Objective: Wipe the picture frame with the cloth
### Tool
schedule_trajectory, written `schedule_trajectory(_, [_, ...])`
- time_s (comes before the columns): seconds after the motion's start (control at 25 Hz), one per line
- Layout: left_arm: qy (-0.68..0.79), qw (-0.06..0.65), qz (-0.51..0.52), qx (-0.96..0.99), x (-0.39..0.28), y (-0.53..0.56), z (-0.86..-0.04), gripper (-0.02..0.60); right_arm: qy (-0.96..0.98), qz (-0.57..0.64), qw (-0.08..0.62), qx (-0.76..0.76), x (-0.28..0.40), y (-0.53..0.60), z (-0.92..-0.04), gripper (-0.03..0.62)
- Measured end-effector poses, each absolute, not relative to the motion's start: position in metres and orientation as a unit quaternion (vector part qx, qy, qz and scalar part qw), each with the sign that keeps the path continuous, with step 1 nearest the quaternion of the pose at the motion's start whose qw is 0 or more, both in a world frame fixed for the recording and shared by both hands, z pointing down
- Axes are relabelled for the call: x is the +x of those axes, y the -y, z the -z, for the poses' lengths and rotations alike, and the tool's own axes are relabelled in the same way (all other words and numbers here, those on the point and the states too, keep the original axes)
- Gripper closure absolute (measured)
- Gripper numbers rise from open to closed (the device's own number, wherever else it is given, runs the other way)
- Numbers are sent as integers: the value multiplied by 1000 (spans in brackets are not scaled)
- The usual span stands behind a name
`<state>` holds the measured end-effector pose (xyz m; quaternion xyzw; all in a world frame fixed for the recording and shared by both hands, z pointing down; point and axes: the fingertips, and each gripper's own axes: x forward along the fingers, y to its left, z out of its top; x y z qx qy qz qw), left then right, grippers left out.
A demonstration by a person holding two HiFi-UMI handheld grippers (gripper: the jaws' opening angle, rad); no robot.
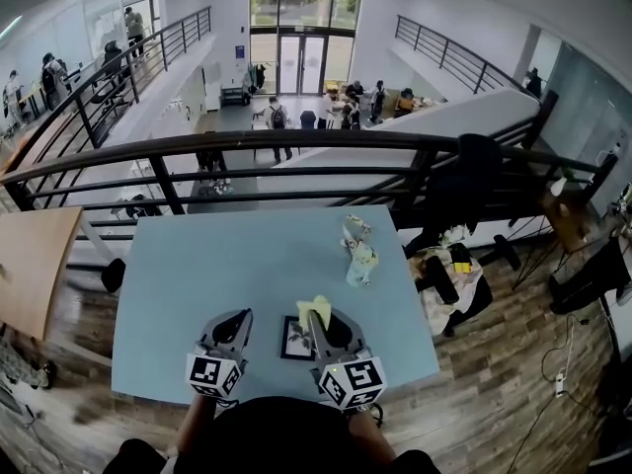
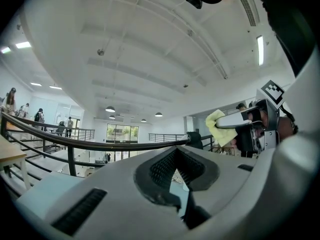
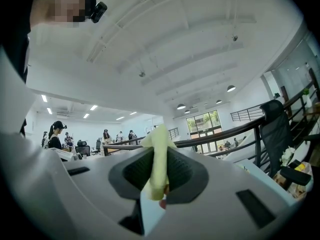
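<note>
The right gripper (image 3: 161,176) is clamped on the cloth (image 1: 316,307), apparently just above the picture frame (image 1: 294,341) on the counter (image 1: 197,284). The left gripper (image 2: 176,170) is closed and empty. Wiping remains to be done.

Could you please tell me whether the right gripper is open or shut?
Shut: the right gripper has its jaws pinching the yellow cloth, which sticks up between them.

The cloth (image 3: 157,156) is soft, matt fabric. The table (image 1: 247,265) is smooth and matt; the floor (image 1: 513,363) at four o'clock is wood.
</note>
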<state>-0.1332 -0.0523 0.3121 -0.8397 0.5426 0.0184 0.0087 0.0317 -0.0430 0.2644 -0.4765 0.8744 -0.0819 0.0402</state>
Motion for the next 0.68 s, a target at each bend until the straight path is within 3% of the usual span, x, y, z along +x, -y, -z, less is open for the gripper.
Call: schedule_trajectory(0.68, [-549, 1, -19, -836, -133, 50, -319, 584, -873, 82, 37, -479, 38, 43, -266, 537])
